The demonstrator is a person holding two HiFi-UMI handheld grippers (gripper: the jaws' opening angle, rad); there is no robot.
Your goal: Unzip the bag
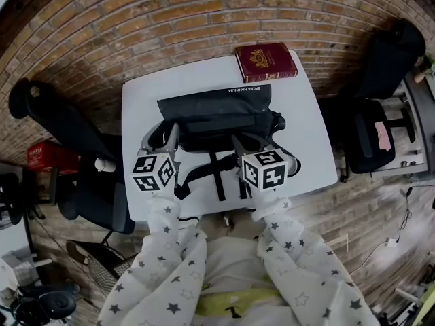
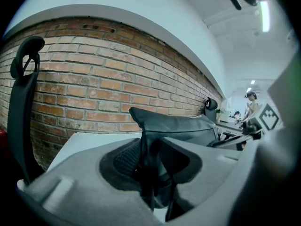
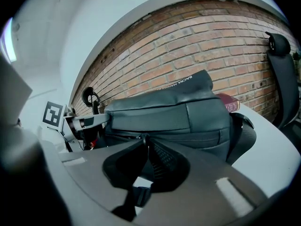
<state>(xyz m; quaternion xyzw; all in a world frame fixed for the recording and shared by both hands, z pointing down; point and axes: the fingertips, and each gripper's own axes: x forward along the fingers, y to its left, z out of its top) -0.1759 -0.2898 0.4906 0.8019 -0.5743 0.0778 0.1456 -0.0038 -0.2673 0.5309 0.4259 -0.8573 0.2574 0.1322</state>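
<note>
Both grips look set, but the zip appears closed, so the whole pull remains. Black bag [image 1: 214,117] lies flat mid-desk [image 1: 146,94]. Left hand-held gripper [image 2: 148,149] clamps a fold of smooth, leather-like fabric. Right hand-held gripper [image 3: 146,142] is pinched shut at the zip line, apparently on the pull [image 3: 145,136]. Flat webbing straps [image 1: 219,175] trail forward.

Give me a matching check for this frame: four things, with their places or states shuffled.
1. left tongs
2. right tongs
3. red book
4. bag

A. at the far edge of the table
B. gripping a fold at the bag's end
C. lying mid-table
D. shut on the zipper pull

Pairs: 1-B, 2-D, 3-A, 4-C.
</note>
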